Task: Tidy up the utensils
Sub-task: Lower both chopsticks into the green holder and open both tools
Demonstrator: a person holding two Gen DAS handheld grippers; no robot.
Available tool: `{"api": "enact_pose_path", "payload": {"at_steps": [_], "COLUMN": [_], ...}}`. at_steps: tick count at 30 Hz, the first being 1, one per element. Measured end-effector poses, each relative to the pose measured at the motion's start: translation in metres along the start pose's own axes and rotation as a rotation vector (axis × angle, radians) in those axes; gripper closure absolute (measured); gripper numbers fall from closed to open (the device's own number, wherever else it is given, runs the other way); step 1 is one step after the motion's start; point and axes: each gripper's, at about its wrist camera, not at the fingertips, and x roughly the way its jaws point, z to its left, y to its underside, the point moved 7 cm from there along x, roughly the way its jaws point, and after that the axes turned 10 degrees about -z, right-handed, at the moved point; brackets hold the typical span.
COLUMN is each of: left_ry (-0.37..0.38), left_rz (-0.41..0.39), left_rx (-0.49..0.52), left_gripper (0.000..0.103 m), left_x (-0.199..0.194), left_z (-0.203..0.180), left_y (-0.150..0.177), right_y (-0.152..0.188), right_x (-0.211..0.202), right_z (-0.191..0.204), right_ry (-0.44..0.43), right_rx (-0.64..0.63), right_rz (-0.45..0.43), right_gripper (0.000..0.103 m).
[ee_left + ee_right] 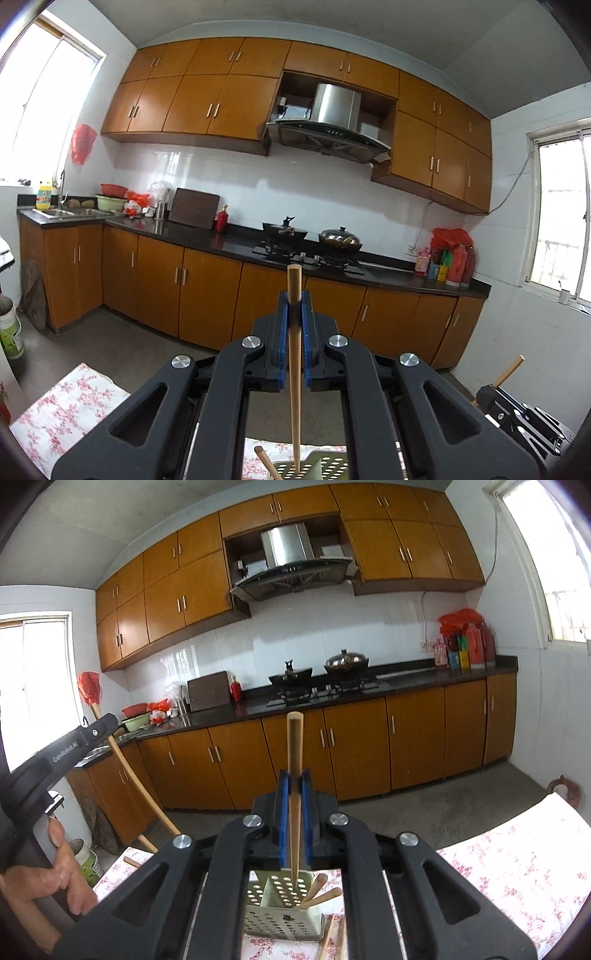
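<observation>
Item one: wooden chopstick [294, 332], pinched upright in my left gripper [294, 301], tip over the holder below. Item two: second chopstick [294, 775], clamped likewise in my right gripper [294, 781]. Beneath them: perforated utensil holder [280, 919] with two chopsticks [317, 888] leaning inside, standing on a floral tablecloth [517, 867]. Backdrop: kitchen counter [406, 681].

Chopsticks [320, 890] crowding perforated holder [284, 912]

Both wrist views look nearly level across the kitchen from above a cloth-covered table [517, 856], sharing the stove counter [236, 243].
</observation>
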Motion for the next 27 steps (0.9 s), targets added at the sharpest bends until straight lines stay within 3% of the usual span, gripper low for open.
{"api": "enact_pose_path", "payload": {"at_steps": [9, 20, 27], "left_ry": [0.001, 0.012, -0.001], "left_rz": [0.097, 0.112, 0.135], "left_rx": [-0.008, 0.041, 0.089], "left_gripper": [0.096, 0.096, 0.095], "left_x": [-0.002, -0.031, -0.069], "left_z": [0.011, 0.014, 0.031], "left_y": [0.037, 0.019, 0.022], "right_y": [0.028, 0.019, 0.039], "right_x": [0.01, -0.029, -0.069], "right_z": [0.003, -0.002, -0.023], "right_ry": [0.002, 0.044, 0.094], "right_rx": [-0.012, -0.019, -0.026], "right_rz": [0.053, 0.017, 0.046], "right_gripper": [0.094, 0.088, 0.088]}}
